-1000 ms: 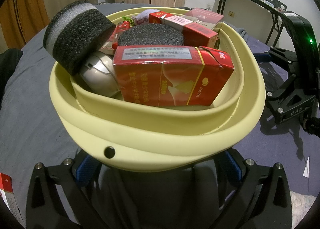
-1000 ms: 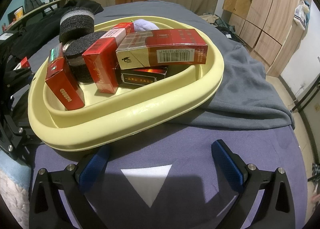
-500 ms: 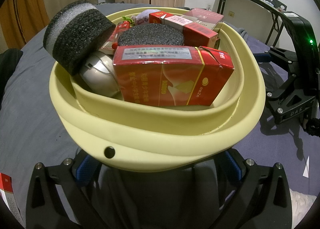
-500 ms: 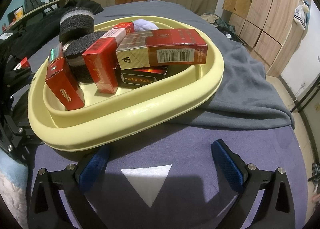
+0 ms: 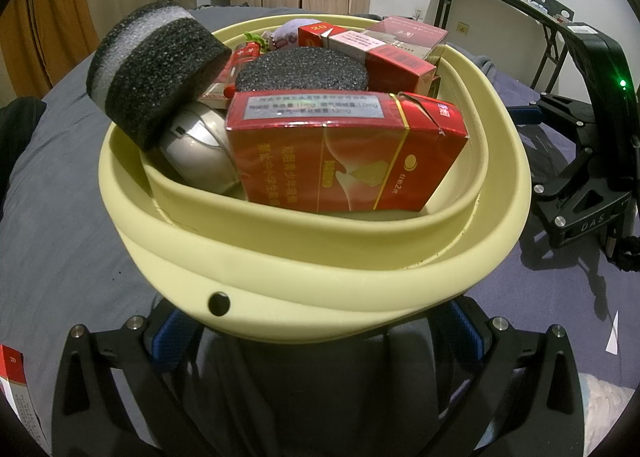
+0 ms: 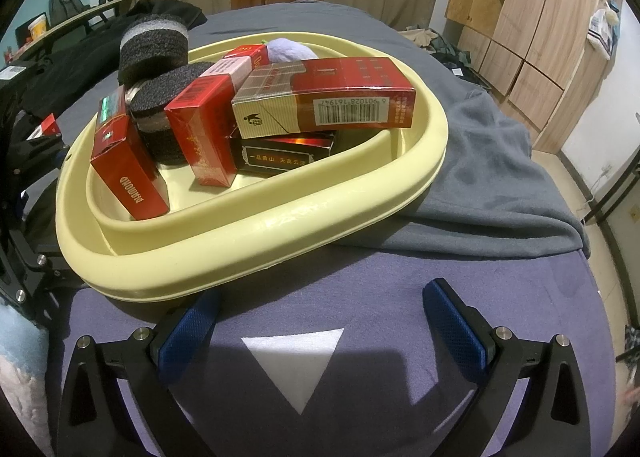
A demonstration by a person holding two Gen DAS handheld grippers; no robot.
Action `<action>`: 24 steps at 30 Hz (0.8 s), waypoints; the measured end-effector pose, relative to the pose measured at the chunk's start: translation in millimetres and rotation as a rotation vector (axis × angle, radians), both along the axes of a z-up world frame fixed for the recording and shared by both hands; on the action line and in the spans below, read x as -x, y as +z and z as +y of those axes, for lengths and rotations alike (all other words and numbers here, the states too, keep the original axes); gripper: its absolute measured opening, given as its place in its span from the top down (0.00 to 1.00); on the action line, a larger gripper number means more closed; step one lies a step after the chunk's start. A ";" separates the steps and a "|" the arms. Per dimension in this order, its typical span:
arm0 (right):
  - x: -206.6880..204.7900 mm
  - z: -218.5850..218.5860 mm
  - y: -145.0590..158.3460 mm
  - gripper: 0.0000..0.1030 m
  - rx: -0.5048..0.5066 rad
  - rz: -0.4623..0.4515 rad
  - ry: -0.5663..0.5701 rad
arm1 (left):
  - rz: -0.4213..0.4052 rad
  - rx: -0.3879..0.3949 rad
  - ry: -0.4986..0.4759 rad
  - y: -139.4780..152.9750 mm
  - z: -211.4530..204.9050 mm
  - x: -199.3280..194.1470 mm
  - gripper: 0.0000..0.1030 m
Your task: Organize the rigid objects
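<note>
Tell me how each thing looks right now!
Yellow basin: upright, full.
Striped foam puck: tilted on the basin's edge.
Silver mouse: wedged under the puck.
Big red box: on edge, closed.
Left gripper: open.
Right gripper: open, empty.

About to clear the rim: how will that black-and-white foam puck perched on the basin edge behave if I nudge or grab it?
The foam puck leans tilted on the basin rim, so a nudge would probably tip it off. Round, it may roll. Its porous foam looks light and squashy, likely easy to grip.
</note>
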State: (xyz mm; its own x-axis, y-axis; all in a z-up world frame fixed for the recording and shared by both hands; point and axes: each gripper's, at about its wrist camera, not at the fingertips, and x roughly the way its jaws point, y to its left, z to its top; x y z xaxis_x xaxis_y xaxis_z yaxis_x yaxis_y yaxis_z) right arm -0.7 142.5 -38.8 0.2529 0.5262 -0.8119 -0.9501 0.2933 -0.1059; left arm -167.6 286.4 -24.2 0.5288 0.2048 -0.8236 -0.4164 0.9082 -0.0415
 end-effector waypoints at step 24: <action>0.0 -0.4 -0.1 0.00 0.000 0.002 0.001 | -0.001 0.000 0.000 0.2 0.3 2.0 0.00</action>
